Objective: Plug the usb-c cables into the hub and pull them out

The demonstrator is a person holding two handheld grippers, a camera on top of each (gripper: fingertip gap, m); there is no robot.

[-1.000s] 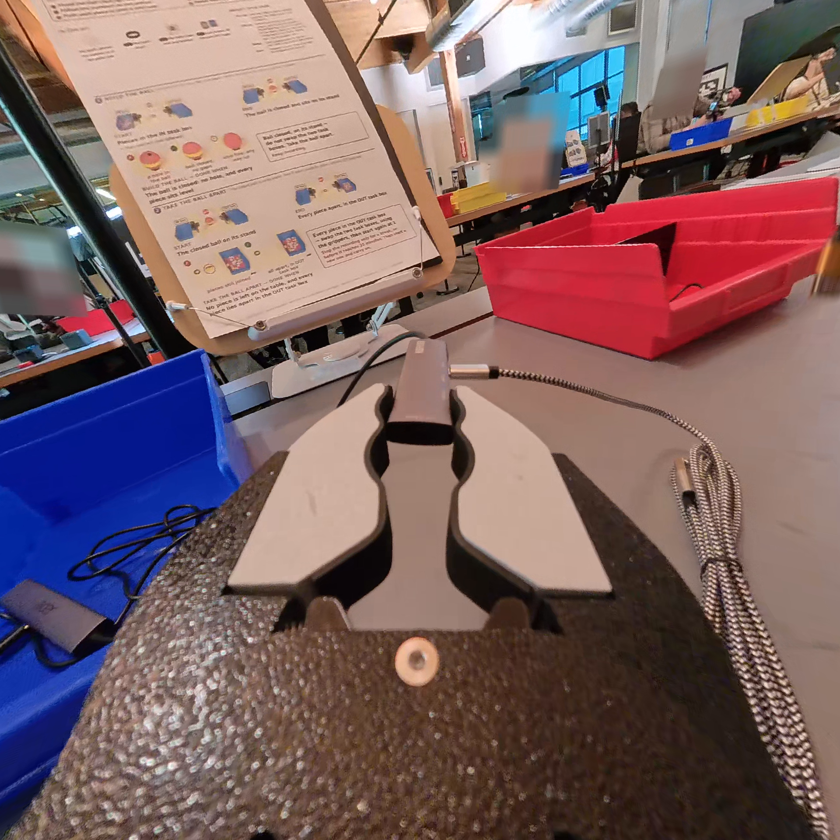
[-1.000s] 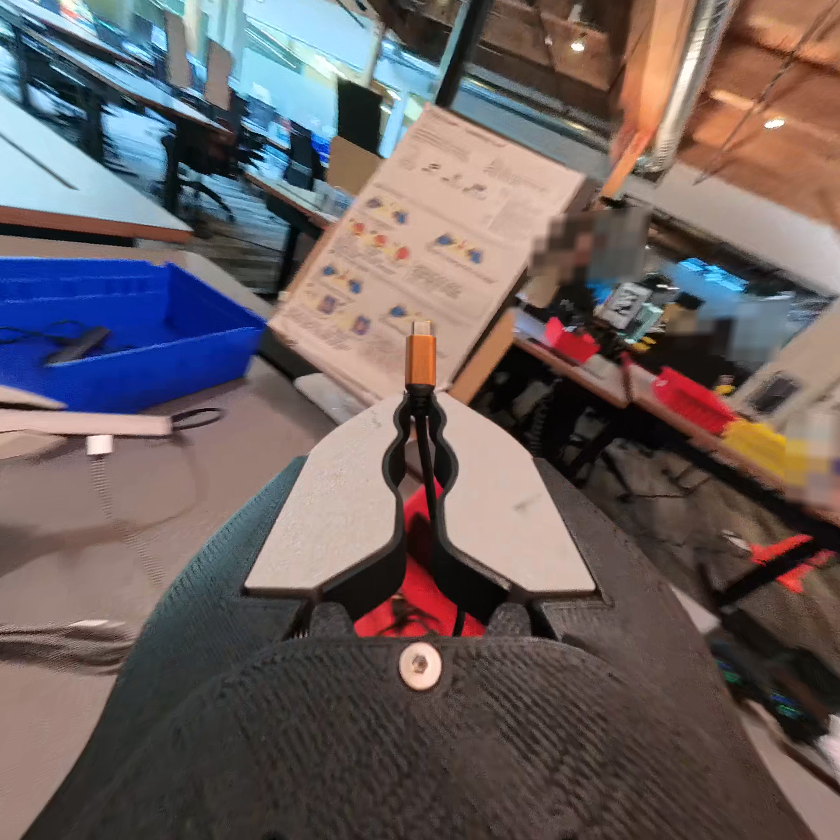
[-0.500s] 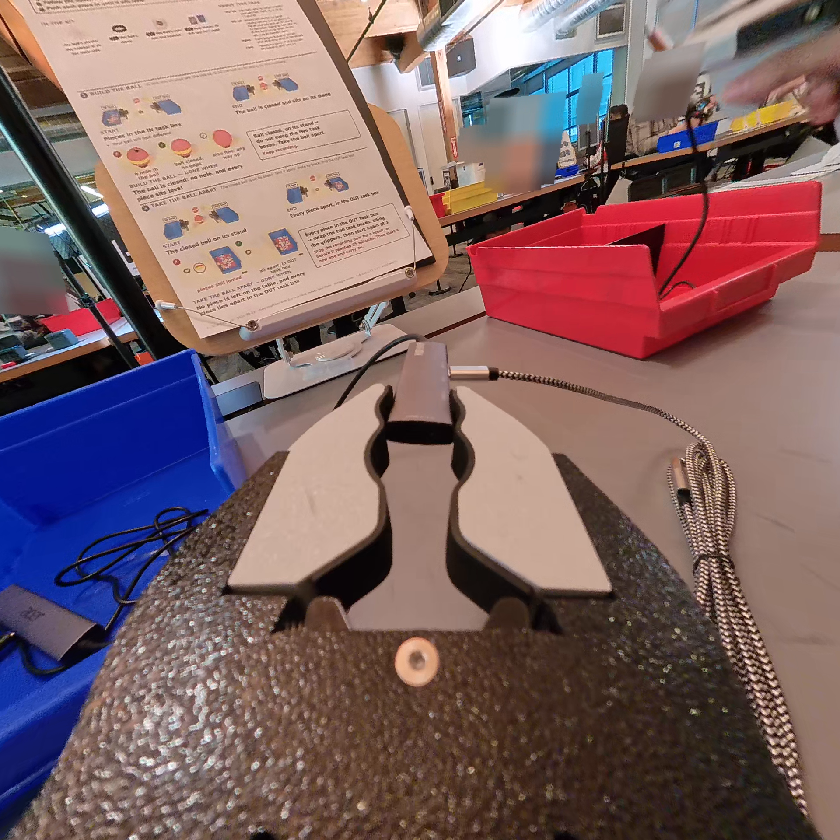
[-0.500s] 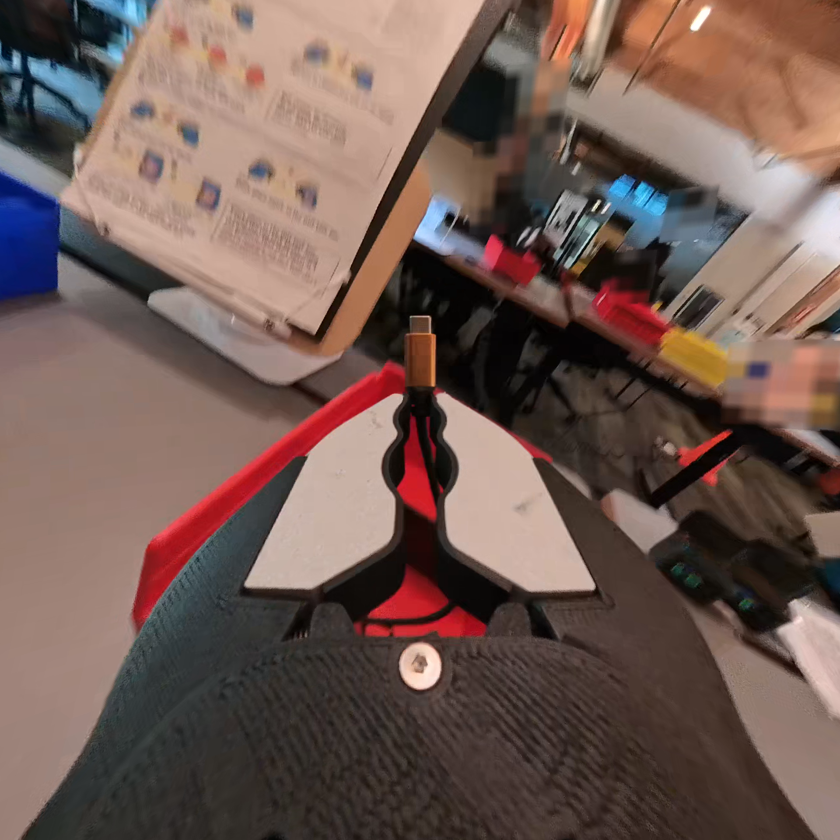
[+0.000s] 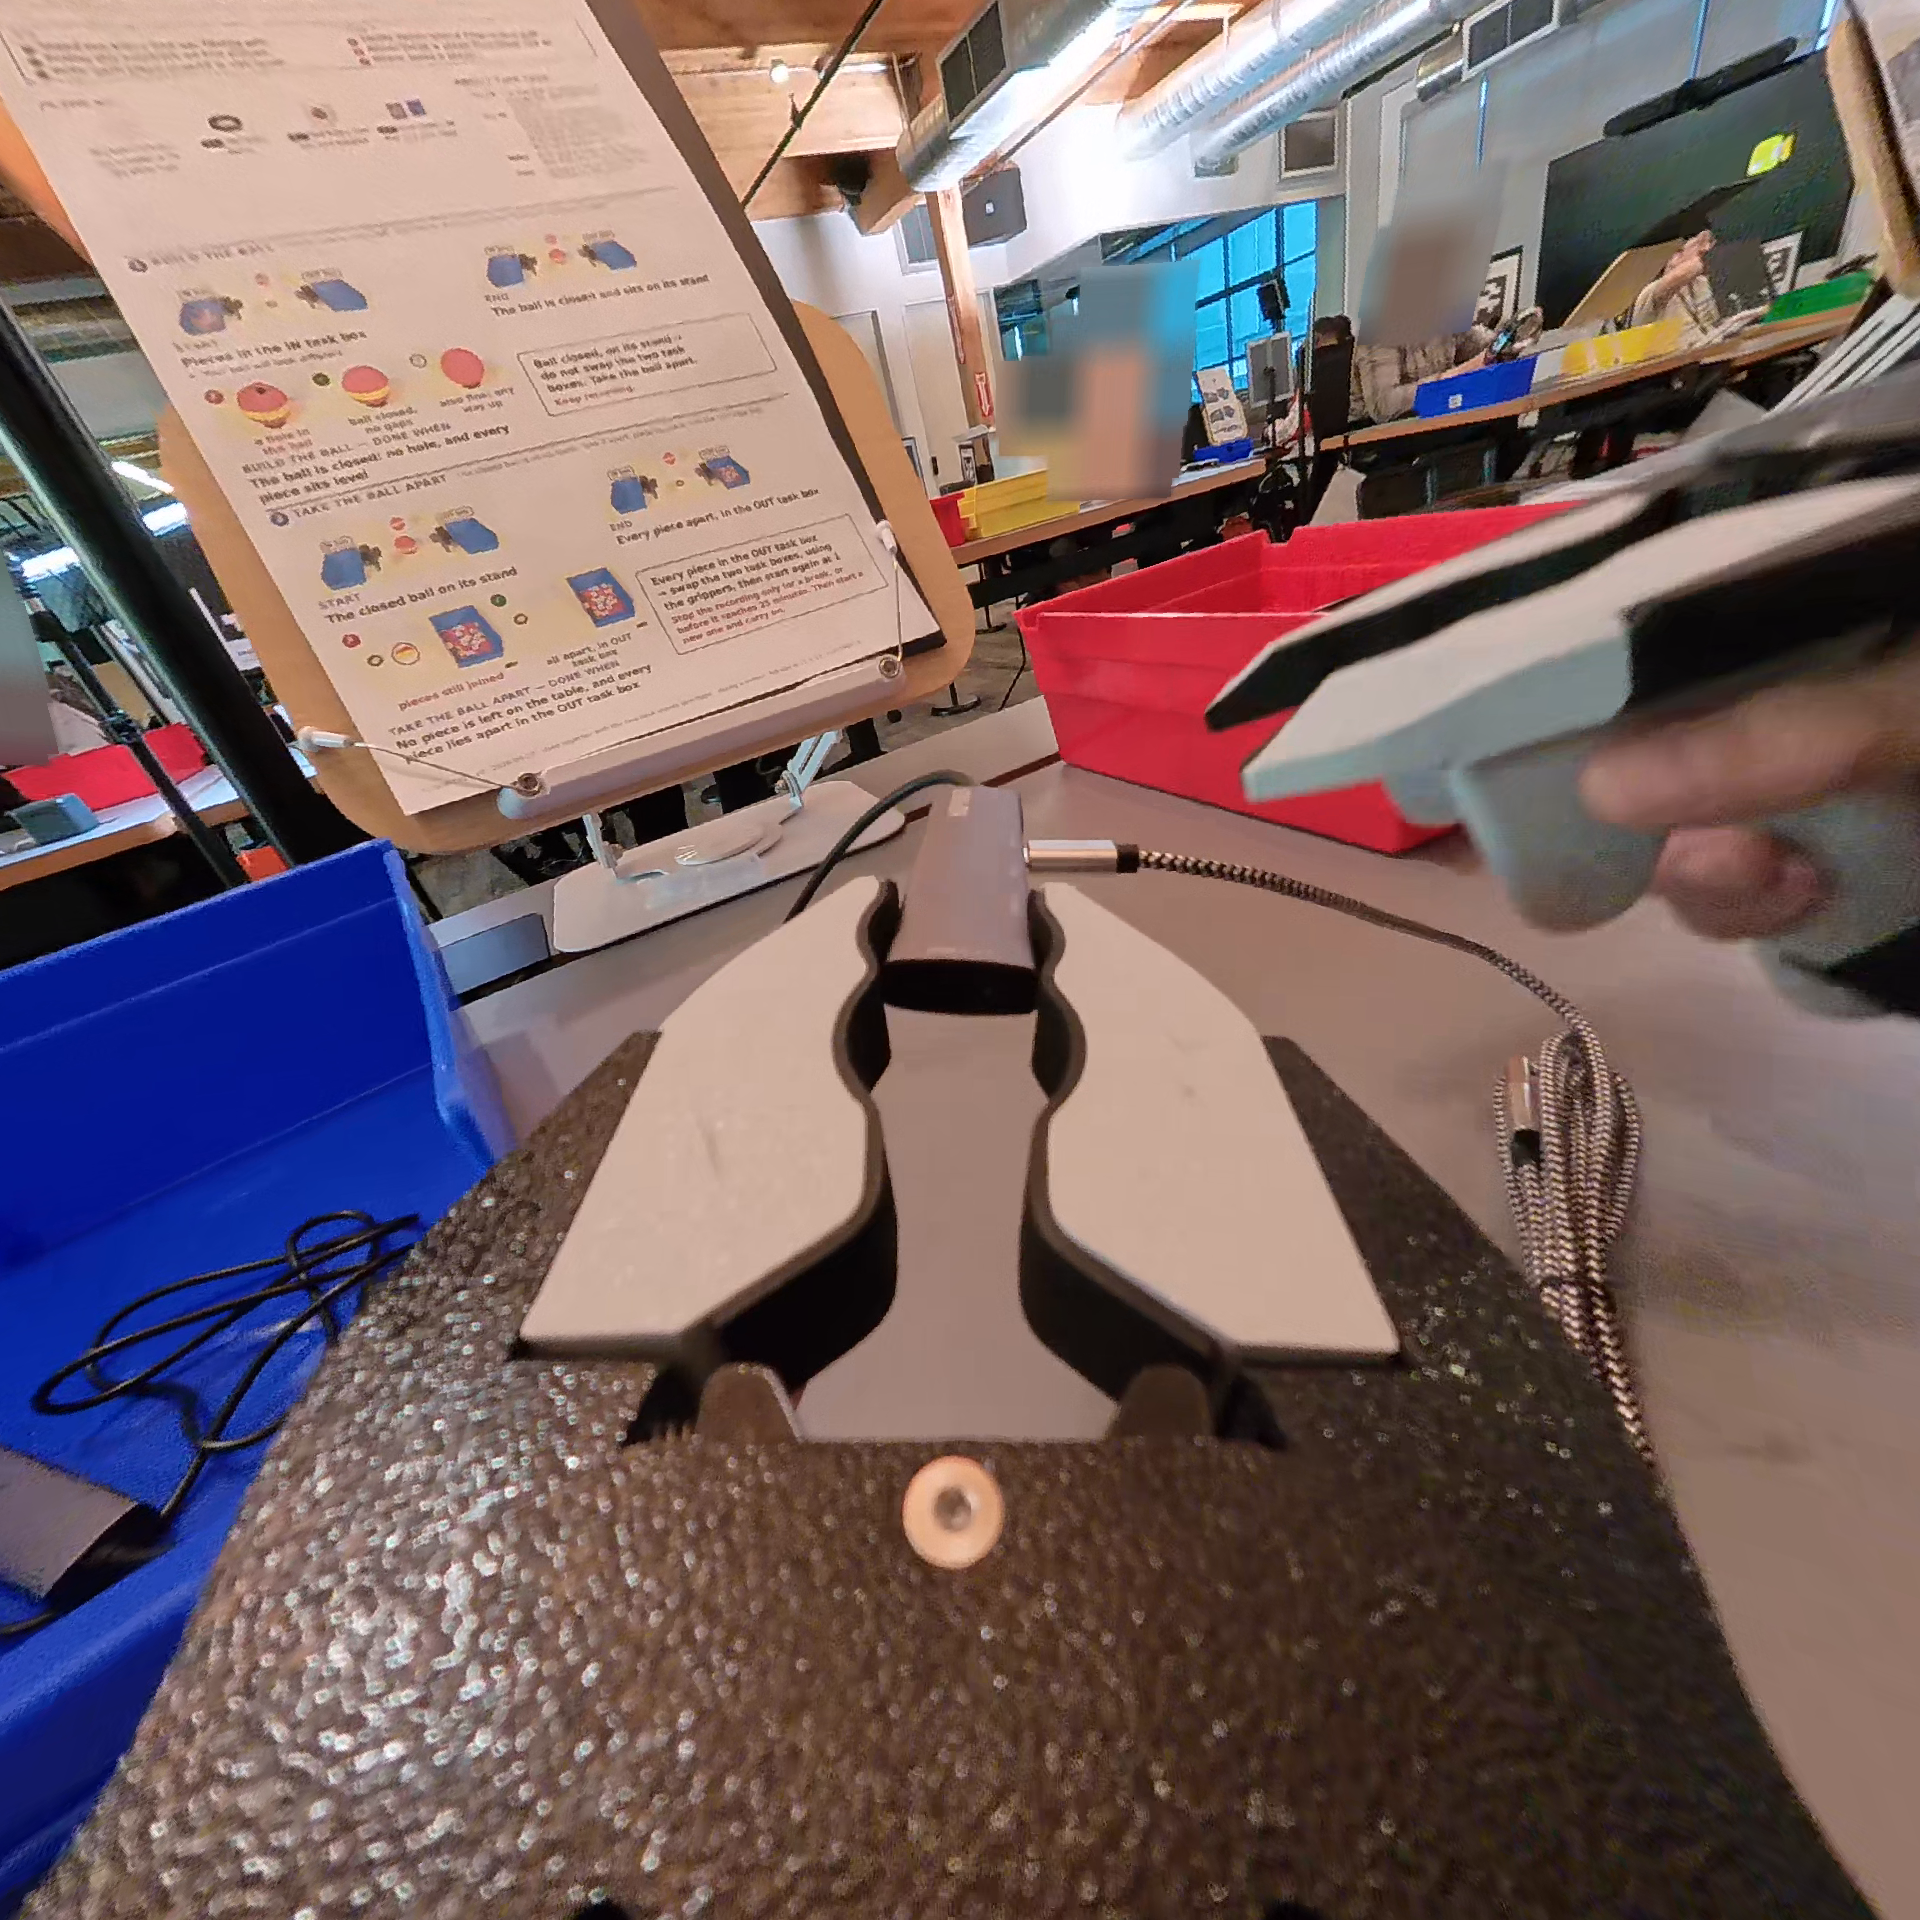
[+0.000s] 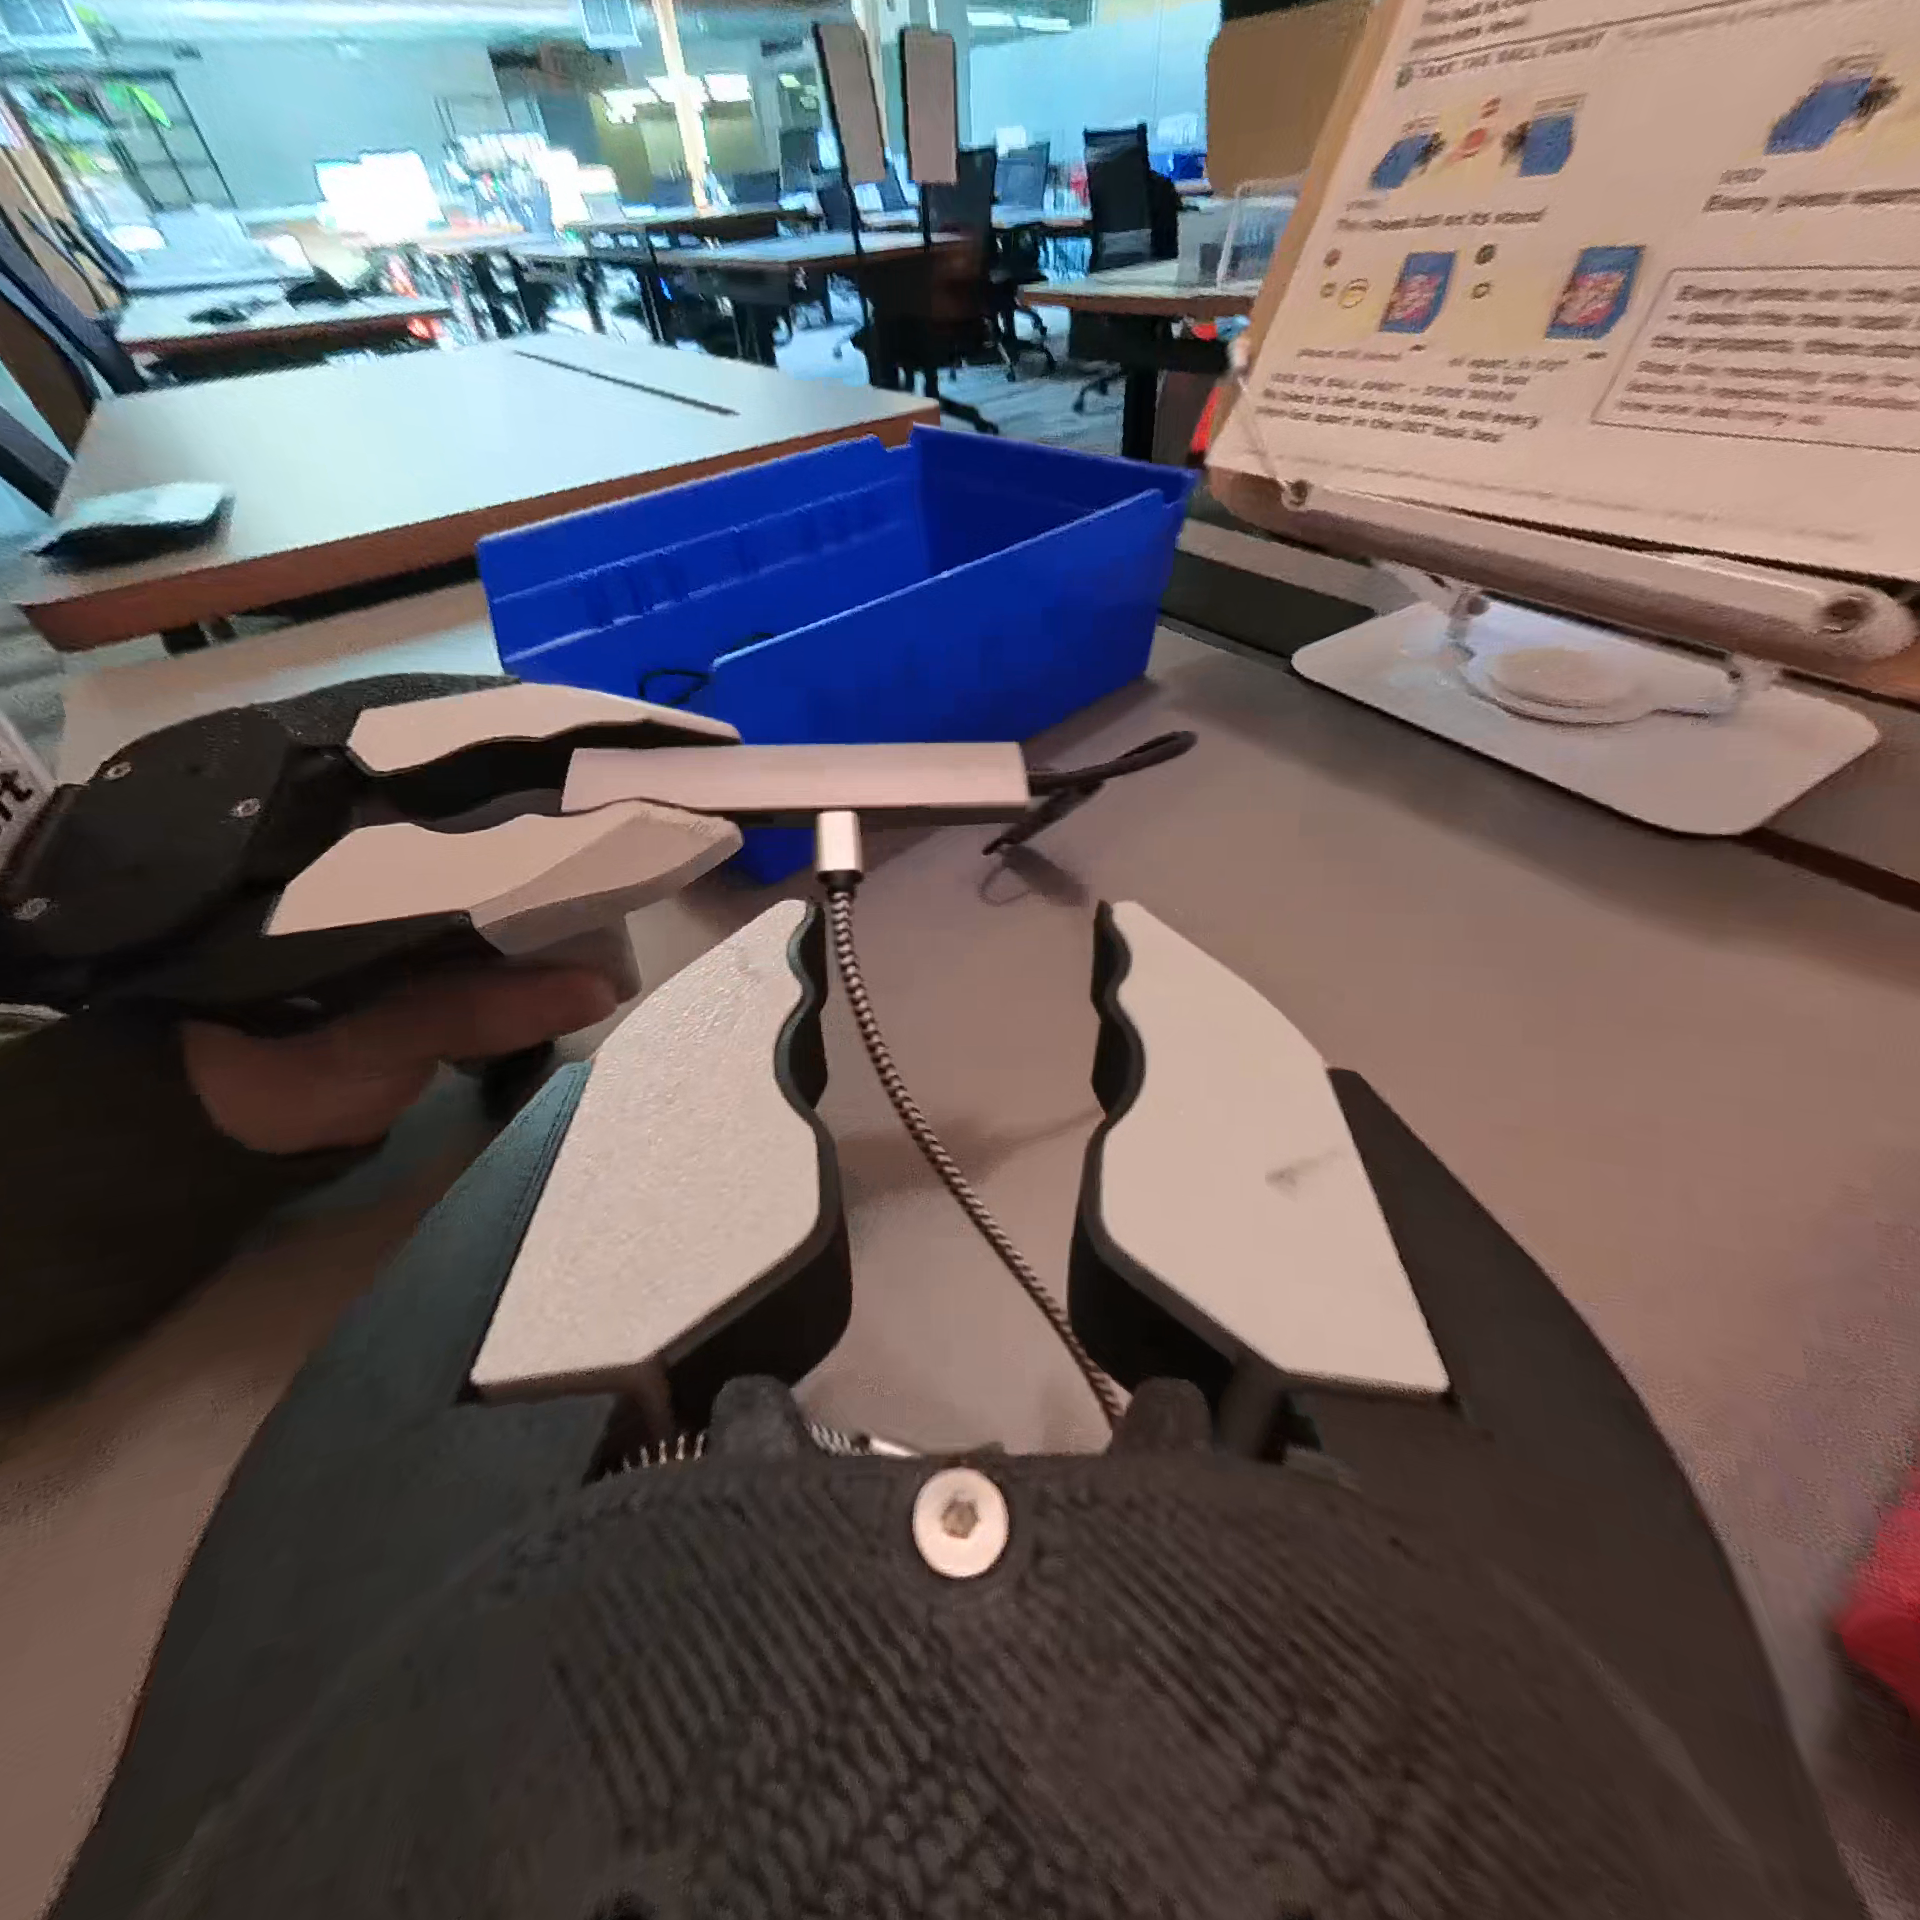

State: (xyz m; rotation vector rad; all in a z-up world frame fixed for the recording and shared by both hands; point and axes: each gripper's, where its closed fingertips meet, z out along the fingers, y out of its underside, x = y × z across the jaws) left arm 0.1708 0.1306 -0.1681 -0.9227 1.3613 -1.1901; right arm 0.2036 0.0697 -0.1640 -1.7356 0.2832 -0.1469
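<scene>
A: The right gripper (image 6: 951,925) is spread wide with nothing between its fingers; the braided cable (image 6: 914,1101) runs up through the gap to its silver plug (image 6: 840,844), which is seated in the near side of the hub (image 6: 800,779).

B: And the left gripper (image 5: 958,914) pinches the hub's near end, holding it just above the bench (image 6: 1455,1018).

A: I'd say the pull-out is the step in hand. Ease forward and close on the metal plug shell, not the braid.

B: Then draw straight back along the port, left gripper bracing. The blue bin (image 6: 831,582) sits just beyond, so stay level.
</scene>
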